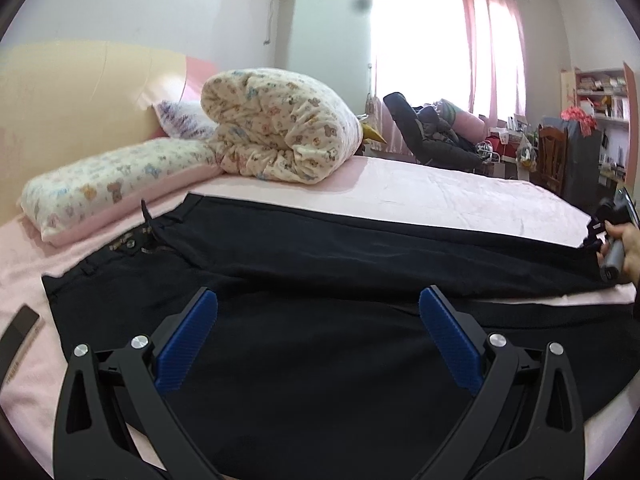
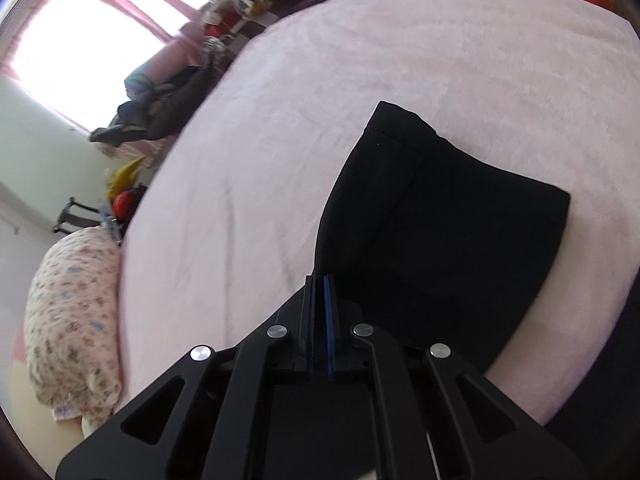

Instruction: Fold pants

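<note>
Nearest to us in the left wrist view, our left gripper (image 1: 318, 308) hangs low over the black pants (image 1: 304, 280), its jaws spread wide with the blue pads (image 1: 188, 344) facing each other across a broad gap. Nothing is between them; the dark cloth lies under and just ahead of the jaws, filling the near part of the bed. The pants lie stretched along the near edge of the bed (image 1: 420, 192), with the waistband and its buttons toward the left end and the legs running off to the right. A dark strap-like thing (image 1: 18, 332) lies on the sheet near the left edge; we cannot tell what it is.

In the right wrist view, our right gripper (image 2: 319, 280) has its jaws pressed together, with a thin fold of the pants (image 2: 440, 240) caught between the blue pads. The cloth runs up from the jaws to a hemmed leg end, which rests on the pink sheet (image 2: 360, 60) with bare sheet on all sides of it. In the left wrist view the same right gripper (image 1: 612, 232) shows at the far right, at the leg end, with our right hand (image 1: 630, 248) on its handle.

Farther back, a patterned pillow (image 1: 112, 188) lies by the headboard (image 1: 80, 92), and a rolled quilt (image 1: 280, 128) sits just beside it. Beyond the bed's far edge stand a chair piled with clothes (image 1: 432, 132), pink curtains (image 1: 492, 40) and a bookshelf (image 1: 604, 96).
</note>
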`<state>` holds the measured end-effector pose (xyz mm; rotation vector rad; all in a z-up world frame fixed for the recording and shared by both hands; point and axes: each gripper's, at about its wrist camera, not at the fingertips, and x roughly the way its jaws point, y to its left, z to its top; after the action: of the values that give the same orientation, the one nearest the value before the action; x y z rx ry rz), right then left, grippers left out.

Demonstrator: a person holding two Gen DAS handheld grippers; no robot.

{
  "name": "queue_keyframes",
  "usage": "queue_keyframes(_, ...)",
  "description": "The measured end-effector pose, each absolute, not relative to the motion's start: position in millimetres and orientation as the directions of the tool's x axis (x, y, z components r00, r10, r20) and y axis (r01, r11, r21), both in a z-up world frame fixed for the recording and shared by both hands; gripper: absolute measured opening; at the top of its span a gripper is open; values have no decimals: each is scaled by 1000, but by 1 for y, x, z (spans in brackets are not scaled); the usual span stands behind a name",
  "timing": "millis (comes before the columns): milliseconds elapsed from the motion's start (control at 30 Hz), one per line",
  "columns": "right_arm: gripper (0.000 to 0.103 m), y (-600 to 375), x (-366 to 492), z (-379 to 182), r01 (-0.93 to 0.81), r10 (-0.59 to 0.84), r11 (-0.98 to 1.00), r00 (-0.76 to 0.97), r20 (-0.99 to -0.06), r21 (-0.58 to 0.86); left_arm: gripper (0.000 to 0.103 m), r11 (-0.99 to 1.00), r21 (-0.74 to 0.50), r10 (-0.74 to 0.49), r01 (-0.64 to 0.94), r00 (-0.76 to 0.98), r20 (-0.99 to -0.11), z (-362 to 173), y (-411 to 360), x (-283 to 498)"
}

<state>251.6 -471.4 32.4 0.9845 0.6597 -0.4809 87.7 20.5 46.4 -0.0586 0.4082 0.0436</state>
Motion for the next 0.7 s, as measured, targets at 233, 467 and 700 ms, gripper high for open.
queue_keyframes(233,4,-456,205,57,502,-27,569,803,-595,652,101,985,-133,48,-110,916,-399,51,37,86)
queue_keyframes(467,3,-427,116,73,336,27,678,878,-479,654,101,977,-156,81,-146,930,-360,58,43,77)
queue_keyframes(700,0,-419,42,58,332,-9,691,892,-452,642,101,965,-184,120,-189,937,-329,66,53,68)
